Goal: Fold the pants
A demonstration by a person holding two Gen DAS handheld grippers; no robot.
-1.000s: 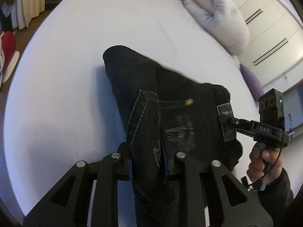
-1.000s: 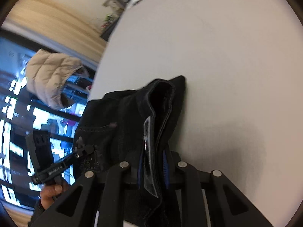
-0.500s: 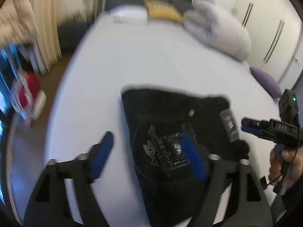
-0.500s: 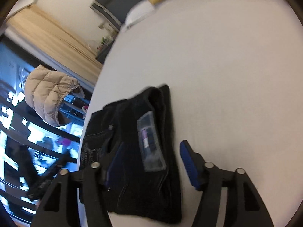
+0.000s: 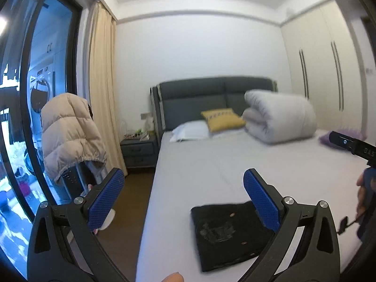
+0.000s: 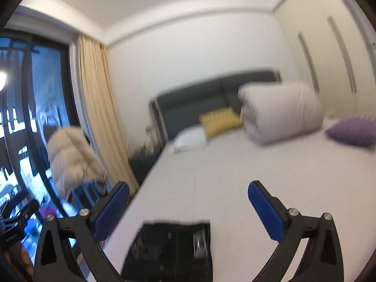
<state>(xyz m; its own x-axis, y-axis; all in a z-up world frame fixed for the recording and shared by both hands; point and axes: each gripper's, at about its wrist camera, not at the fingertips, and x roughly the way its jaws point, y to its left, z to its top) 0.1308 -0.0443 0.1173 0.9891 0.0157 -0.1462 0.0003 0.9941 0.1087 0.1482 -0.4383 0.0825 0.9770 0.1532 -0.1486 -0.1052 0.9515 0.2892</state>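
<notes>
The pants (image 5: 229, 232) lay as a compact black rectangle on the white bed (image 5: 211, 164), below and ahead of both sets of jaws, touched by neither. Seen from the left gripper (image 5: 183, 195), the bundle sat under the right-hand finger (image 5: 260, 202) and just inside it, with its longer side running away from the jaws toward the headboard (image 5: 211, 98). Seen from the right gripper (image 6: 188, 209), the pants (image 6: 174, 249) sat low between the fingers, toward the left one, though blur hid the exact outline there. Both grippers looked about equally near the bundle, the left to its left and the right to its right. Both sets of jaws were opening and stood spread wide, with nothing between the blue pads. Each gripper pointed almost level, only a little downward, looking across the bed toward the rolled duvet (image 5: 279, 117) and the yellow cushion (image 5: 222, 118). Judging by the tidy packet, the folding looked finished or very nearly so; any further move would call for tipping the jaws back down toward the cloth.
</notes>
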